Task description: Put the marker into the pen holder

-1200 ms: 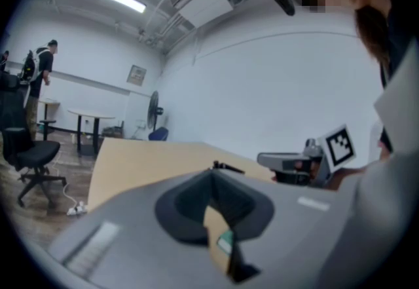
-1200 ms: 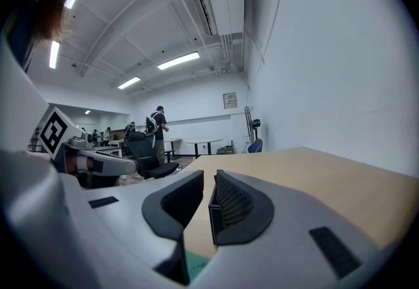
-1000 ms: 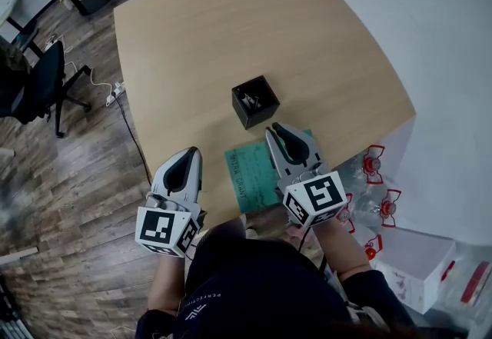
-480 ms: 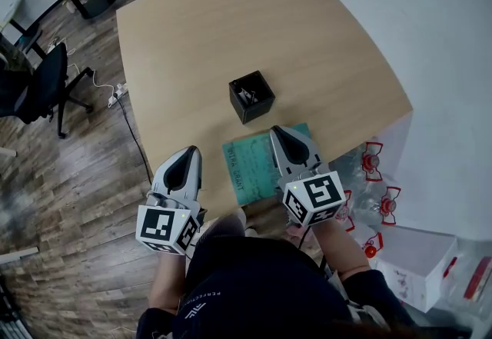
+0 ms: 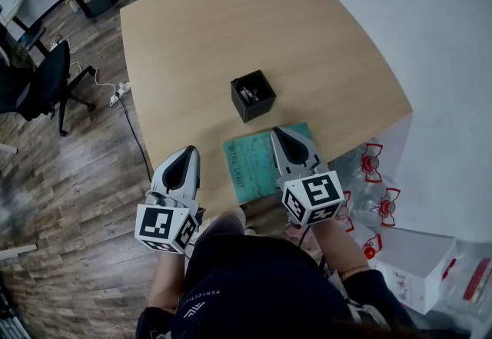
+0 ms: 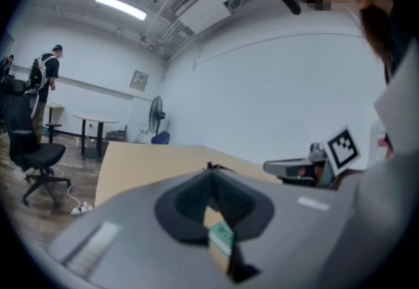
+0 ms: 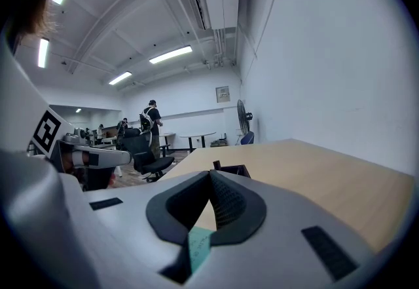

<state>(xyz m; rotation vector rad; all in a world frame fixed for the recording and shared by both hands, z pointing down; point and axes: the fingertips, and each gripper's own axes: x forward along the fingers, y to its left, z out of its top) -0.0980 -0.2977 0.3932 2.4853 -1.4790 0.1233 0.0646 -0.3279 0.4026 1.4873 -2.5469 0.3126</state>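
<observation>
Head view shows a pale wooden table (image 5: pixel 307 30) with a black square pen holder (image 5: pixel 253 97) standing near its middle; something pale lies inside the holder, possibly the marker, though it is too small to tell for sure; a green sheet (image 5: pixel 254 164) lies flat on the table between the holder and the person, just apart from the holder; the right gripper (image 5: pixel 278 132) hangs over the sheet's right part, pointing toward the holder, and its own view shows the ribbed jaws pressed together at the tips with nothing between them; the left gripper (image 5: pixel 188 151) sits at the table's near left edge, well apart from the holder, its jaws likewise clenched and empty; clear bottles with red caps (image 5: pixel 374 168) stand on the floor right of the table.
</observation>
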